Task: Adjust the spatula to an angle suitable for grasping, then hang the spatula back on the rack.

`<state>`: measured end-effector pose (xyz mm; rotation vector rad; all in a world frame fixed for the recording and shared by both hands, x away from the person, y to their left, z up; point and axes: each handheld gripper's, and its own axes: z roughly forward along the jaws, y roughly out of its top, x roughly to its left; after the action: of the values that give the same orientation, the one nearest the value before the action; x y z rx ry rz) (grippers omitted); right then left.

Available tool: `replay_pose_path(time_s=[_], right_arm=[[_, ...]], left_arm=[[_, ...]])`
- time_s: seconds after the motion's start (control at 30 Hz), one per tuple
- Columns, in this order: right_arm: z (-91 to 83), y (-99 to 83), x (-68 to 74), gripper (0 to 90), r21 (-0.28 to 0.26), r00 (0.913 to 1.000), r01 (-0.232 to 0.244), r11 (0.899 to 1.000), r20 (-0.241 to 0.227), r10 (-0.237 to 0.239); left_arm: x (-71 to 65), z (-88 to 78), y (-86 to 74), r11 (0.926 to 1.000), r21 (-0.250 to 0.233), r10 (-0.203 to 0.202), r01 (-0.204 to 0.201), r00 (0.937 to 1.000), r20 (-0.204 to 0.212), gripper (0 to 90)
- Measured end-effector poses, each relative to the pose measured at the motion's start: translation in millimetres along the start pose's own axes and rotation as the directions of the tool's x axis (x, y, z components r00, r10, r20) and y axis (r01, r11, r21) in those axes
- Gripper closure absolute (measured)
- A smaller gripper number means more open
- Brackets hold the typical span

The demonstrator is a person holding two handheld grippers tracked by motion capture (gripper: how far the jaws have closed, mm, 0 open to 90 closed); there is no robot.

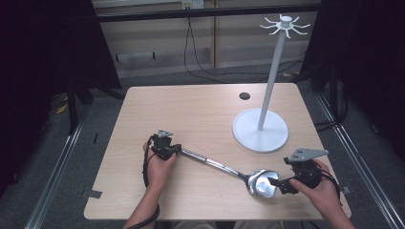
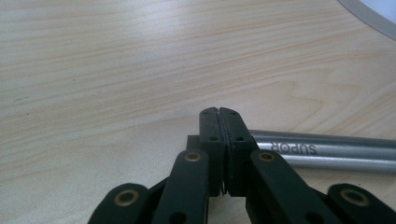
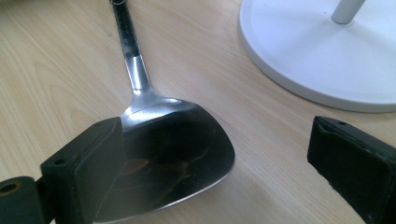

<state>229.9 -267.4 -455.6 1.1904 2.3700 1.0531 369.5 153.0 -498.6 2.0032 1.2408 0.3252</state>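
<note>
Both handheld grippers are matte black plastic. The left gripper (image 2: 219, 116) has chunky square pads with small screw holes, and brass-coloured rivets on its linkage arms. The right gripper (image 1: 282, 183) carries a grey three-cornered plate with little holes. Black cables trail off each one. Forearms bare, no sleeves.

Spatula handle (image 2: 327, 151): near end hidden behind the closed left gripper (image 2: 219, 112) pads, far end cut by the frame edge. Spatula blade (image 3: 173, 154): near corner covered by one right gripper (image 3: 217, 161) pad, handle top clipped by the upper edge. White stand base (image 3: 317, 60) cropped above and beside the spatula; pole cut off. High view: hook shapes on stand top (image 1: 285, 24) too small to resolve.
</note>
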Motion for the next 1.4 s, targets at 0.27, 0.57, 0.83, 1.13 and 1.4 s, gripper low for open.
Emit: replay_pose_path(time_s=[0.27,0.57,0.83,1.13,1.4], right_arm=[[11.7,12.0,9.6,3.8,0.033,0.9991,0.038,0.999,-0.018,-0.037],[34.4,28.7,21.6,3.8,0.054,0.9958,0.073,0.996,-0.060,-0.070],[52.9,47.7,31.5,3.2,0.072,0.9907,0.114,0.991,-0.083,-0.108],[73.8,65.0,43.2,3.7,0.109,0.9812,0.160,0.981,-0.126,-0.146],[94.2,78.6,51.8,6.6,0.167,0.9725,0.201,0.965,-0.152,-0.177]], left_arm=[[4.5,-9.4,-2.6,0.9997,-0.018,-0.016,0.016,0.9998,-0.011,76.8],[13.1,-27.0,-11.1,0.9984,-0.055,-0.009,0.006,0.9981,-0.061,49.2],[18.2,-41.5,-18.0,0.9976,-0.070,-0.006,0.000,0.9965,-0.084,32.7],[25.8,-53.2,-28.6,0.9970,-0.073,-0.033,0.025,0.9943,-0.102,29.7],[26.4,-56.4,-32.9,0.9971,-0.073,-0.028,0.021,0.9946,-0.099,29.2]])
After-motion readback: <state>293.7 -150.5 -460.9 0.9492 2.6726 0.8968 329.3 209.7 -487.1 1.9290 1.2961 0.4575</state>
